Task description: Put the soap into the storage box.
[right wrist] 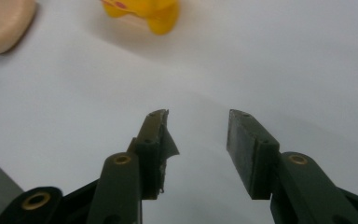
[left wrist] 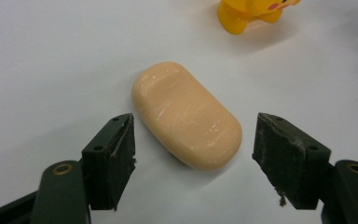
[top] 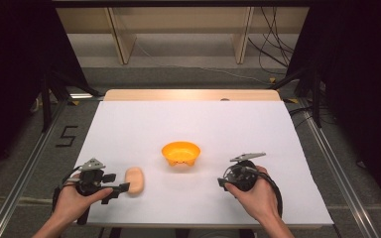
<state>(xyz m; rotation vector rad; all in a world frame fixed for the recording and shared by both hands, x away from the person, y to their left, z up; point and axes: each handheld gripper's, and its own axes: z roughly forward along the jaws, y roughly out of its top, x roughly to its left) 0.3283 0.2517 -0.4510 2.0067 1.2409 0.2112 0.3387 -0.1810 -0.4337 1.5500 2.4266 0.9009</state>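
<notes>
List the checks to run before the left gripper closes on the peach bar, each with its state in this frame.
1. Left gripper open wide enough for the peach bar: ok, the jaws stand apart, one on each side of its near end.
2. Bar between the jaws: not ok yet, most of it lies beyond the tips.
3. Bar lying flat on the white table, free of other things: ok.
4. Yellow bowl clear of the approach: ok, it stands apart, beyond the bar.
5. Right gripper out of the way: ok, open, holding nothing, on the far side of the bowl.
6. Pad condition: cannot tell, the edges look frayed.
</notes>
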